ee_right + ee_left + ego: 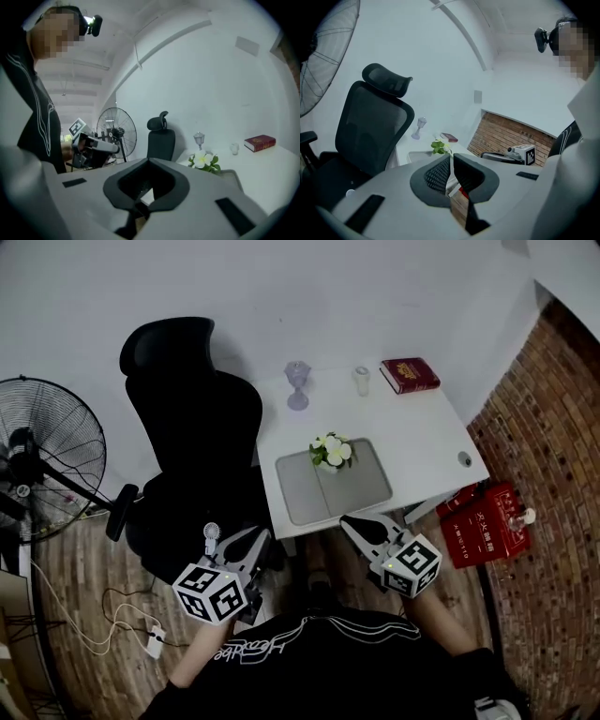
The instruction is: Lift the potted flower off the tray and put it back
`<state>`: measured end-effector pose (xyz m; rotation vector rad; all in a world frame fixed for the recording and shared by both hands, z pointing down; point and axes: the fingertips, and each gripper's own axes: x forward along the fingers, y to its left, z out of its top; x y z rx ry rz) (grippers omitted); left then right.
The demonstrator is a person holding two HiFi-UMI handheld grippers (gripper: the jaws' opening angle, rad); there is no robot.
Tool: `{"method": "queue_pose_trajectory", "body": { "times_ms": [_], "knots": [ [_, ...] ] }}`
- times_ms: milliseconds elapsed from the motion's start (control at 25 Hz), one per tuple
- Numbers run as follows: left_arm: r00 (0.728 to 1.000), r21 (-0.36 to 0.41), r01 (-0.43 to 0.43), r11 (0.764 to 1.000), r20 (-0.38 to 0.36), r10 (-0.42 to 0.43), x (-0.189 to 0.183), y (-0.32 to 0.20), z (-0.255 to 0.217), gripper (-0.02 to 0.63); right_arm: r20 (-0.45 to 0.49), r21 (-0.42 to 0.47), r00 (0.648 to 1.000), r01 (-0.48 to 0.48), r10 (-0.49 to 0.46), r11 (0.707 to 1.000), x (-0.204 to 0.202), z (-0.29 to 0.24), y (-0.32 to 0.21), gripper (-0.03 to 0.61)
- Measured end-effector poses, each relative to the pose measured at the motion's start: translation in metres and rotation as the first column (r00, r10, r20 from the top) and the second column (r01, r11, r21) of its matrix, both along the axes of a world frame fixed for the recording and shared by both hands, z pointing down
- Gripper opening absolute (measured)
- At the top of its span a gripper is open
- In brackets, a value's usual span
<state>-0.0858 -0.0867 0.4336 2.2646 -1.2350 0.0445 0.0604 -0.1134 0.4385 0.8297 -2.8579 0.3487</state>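
Observation:
The potted flower, white blooms with green leaves in a small pot, stands upright at the far edge of the grey tray on the white table. Both grippers hang short of the table's near edge, apart from the pot. My left gripper is at the lower left, its jaws together and empty. My right gripper sits at the lower right, also shut on nothing. From the left gripper the flower shows just beyond the jaws. From the right gripper the flower lies ahead to the right.
A black office chair stands against the table's left side, with a floor fan further left. A glass goblet, a small cup and a red book line the table's far edge. Red boxes sit by the brick wall.

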Motion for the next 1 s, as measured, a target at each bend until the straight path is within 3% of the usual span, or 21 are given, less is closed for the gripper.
{"method": "queue_pose_trajectory", "body": {
  "times_ms": [240,640,1000],
  "knots": [
    [0.998,0.057,-0.066,0.996,0.004,0.066,0.007,0.047,-0.022,0.046,0.143,-0.015,0.989,0.045,-0.043,0.999,-0.015,-0.032,0.062,0.0],
    [0.994,0.078,-0.108,0.991,0.002,0.108,0.006,0.093,-0.022,0.046,0.196,-0.002,0.98,0.013,-0.012,1.0,-0.022,-0.043,0.109,0.0],
    [0.995,0.091,-0.098,0.991,0.003,0.098,0.006,0.101,-0.026,0.046,0.173,0.011,0.985,0.02,-0.022,1.0,-0.023,-0.044,0.119,0.0]
  ]
}}
